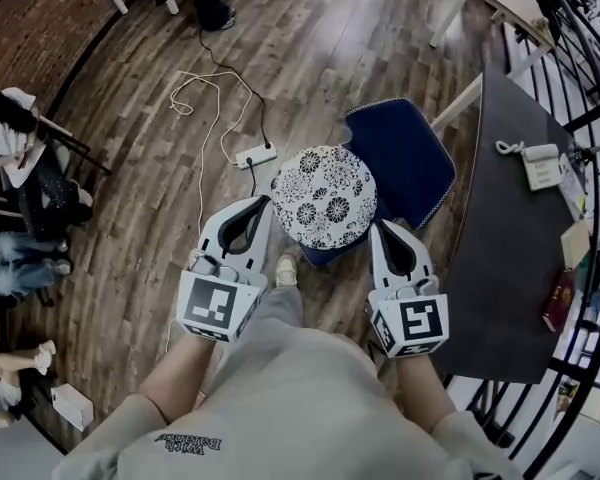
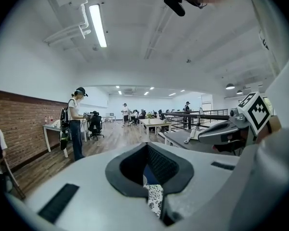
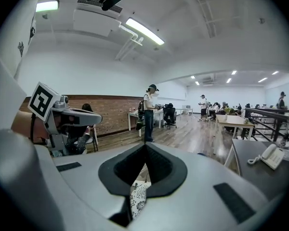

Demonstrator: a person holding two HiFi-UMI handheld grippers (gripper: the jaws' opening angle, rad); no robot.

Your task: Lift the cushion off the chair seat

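Grips the cushion (image 1: 325, 196) at two opposite spots on its rim, over the near corner of the chair (image 1: 410, 158), overhanging the seat on the side away from the desk (image 1: 510, 268). Left claw (image 1: 264, 204) pressed together on the rim at the overhanging side. Right claw (image 1: 377, 228) pressed together on the rim toward the chair's desk side. Looks raised off the seat, though hard to confirm from straight above.

Possible trouble from here:
- Slipping out of one pinch, given only a thin bite of fabric in each claw. Would leave the cushion swinging from the other claw or dropping back onto the chair.
- Pulling the two hands apart or unevenly, which would tug the rim free.
- Swinging toward the desk beside the chair and knocking against its edge.
- Stepping back onto the power strip (image 1: 255, 155) and its cable (image 1: 205, 98) on the floor beside the chair, away from the desk.

Only from the head view: the whole cushion, the seat beneath it, both claws at once, and the clutter on the floor.

Only from the gripper views: jaws meeting at the tips, with a mere sliver of cushion in the slit below. Also the room beyond the chair at standing height, including a person (image 2: 76, 124) well away from it.
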